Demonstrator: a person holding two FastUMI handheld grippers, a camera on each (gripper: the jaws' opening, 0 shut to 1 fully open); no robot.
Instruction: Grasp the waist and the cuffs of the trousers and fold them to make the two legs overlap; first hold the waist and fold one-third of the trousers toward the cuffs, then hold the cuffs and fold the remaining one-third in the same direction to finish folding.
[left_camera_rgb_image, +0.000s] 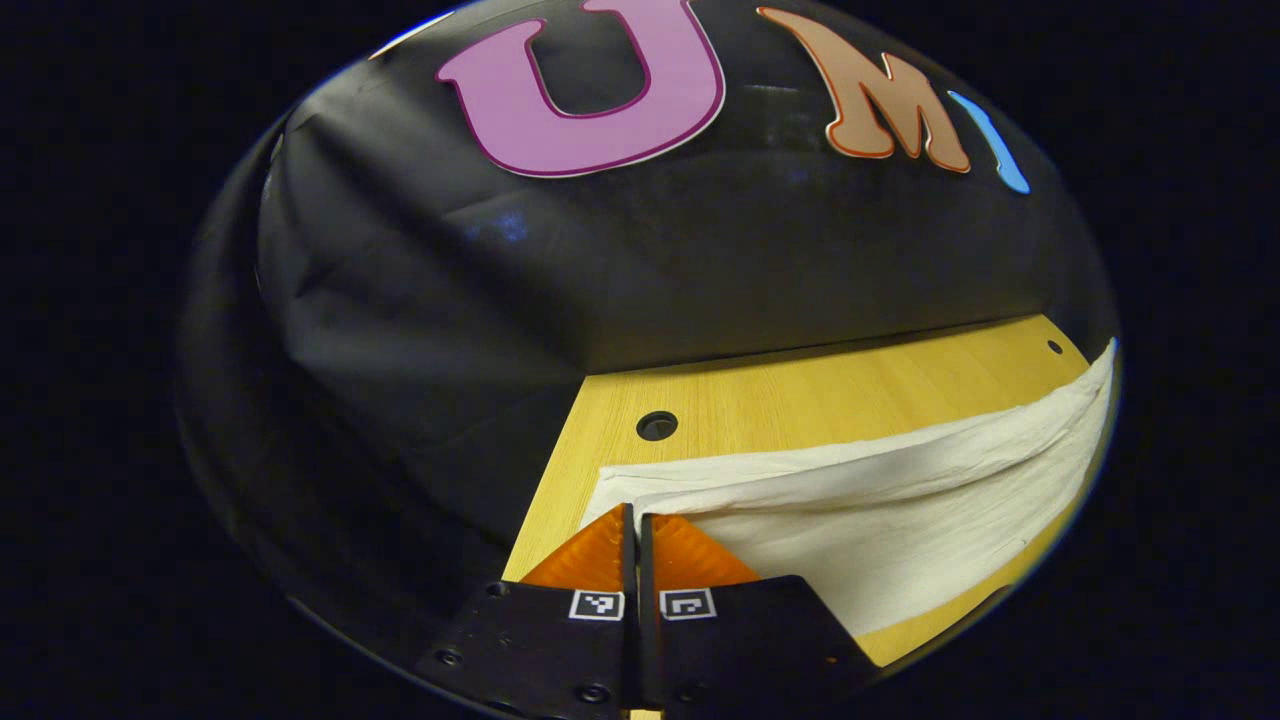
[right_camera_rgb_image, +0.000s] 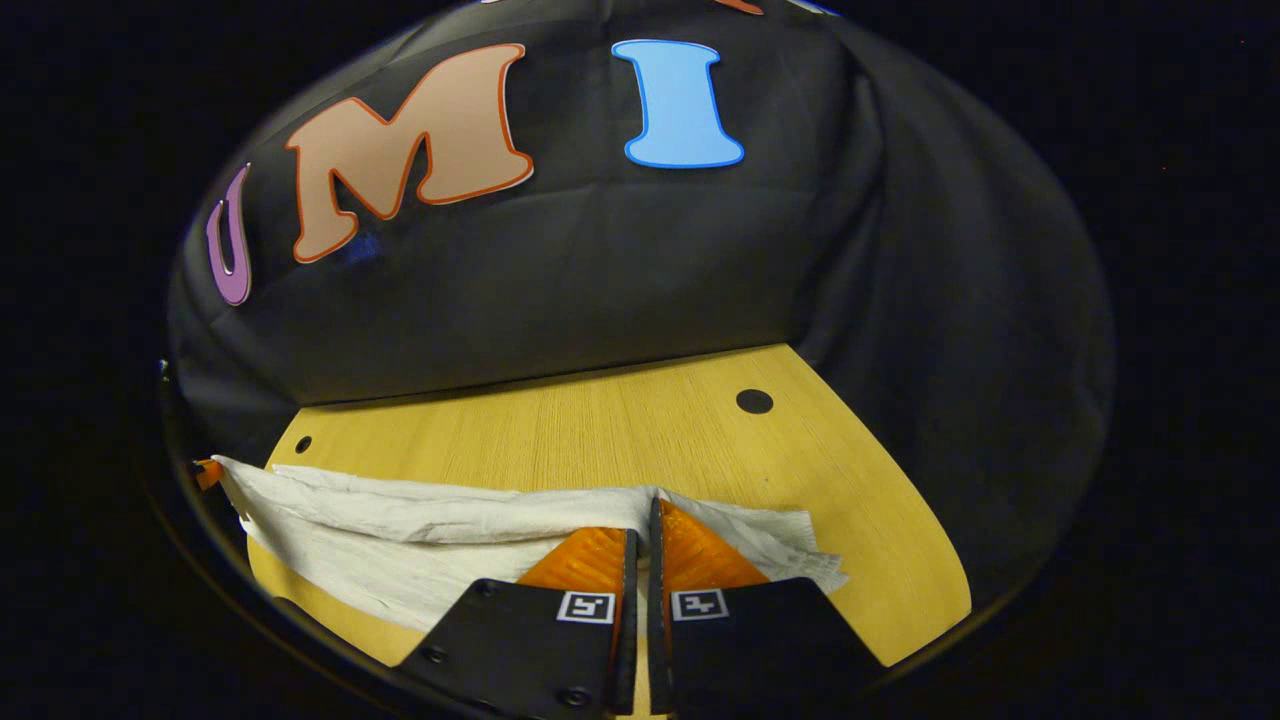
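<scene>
Left gripper (left_camera_rgb_image: 636, 520): fingers nearly closed at left end of trousers (left_camera_rgb_image: 900, 510); whether cloth is pinched, cannot tell. Right gripper (right_camera_rgb_image: 647, 515): fingers narrow at right end, same doubt. Trousers: pale, soft, creased strip lying left-right on smooth wooden table (right_camera_rgb_image: 620, 430). Judged leg-overlap stage; next move needs both ends carried together, evenly

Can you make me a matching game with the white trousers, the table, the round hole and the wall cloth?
Things:
1. trousers
2. table
3. round hole
4. wall cloth

Descriptions:
A. black, hanging behind the table
B. white, lying flat with both grippers' fingers closed at its edge
C. yellow wood
D. small and dark, set in the tabletop

Pairs: 1-B, 2-C, 3-D, 4-A
</scene>
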